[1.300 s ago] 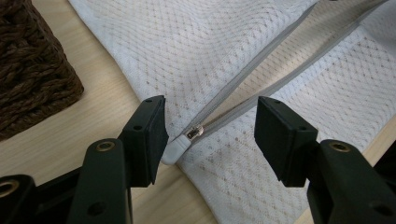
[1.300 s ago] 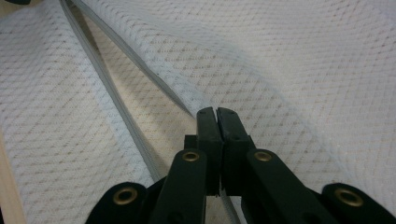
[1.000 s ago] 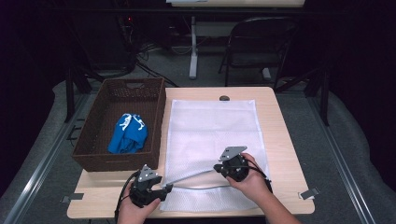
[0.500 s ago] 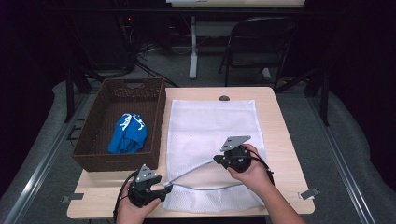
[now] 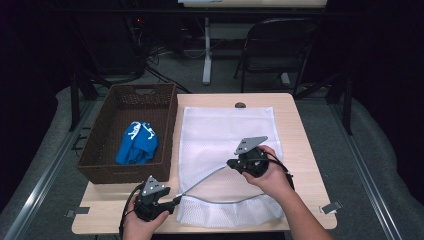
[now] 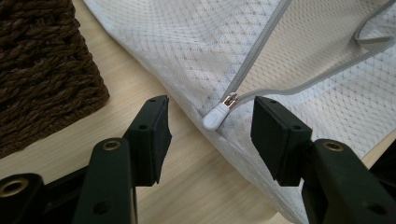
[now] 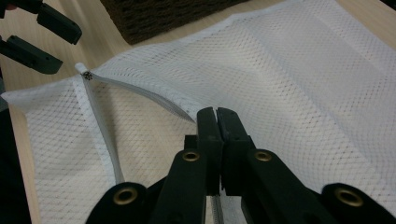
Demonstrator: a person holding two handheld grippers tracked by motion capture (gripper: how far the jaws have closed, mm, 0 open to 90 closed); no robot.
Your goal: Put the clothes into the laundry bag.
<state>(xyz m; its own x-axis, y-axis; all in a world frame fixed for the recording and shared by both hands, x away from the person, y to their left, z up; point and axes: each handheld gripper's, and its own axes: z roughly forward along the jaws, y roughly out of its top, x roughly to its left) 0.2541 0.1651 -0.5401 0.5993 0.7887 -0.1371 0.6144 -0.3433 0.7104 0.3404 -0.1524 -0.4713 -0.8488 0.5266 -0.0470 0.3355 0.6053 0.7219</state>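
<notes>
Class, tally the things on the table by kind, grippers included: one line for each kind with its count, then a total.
White mesh zip-up laundry bag: 1
Dark brown woven wicker basket: 1
Blue cloth bundle with white print, lying in the basket: 1
Small dark round knob at the table's far edge: 1
Hand-held black grippers, left gripper and right gripper: 2
Total: 6

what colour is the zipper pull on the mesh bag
White, with a small metal link; the zipper pull on the mesh bag shows best in the left gripper view.
</notes>
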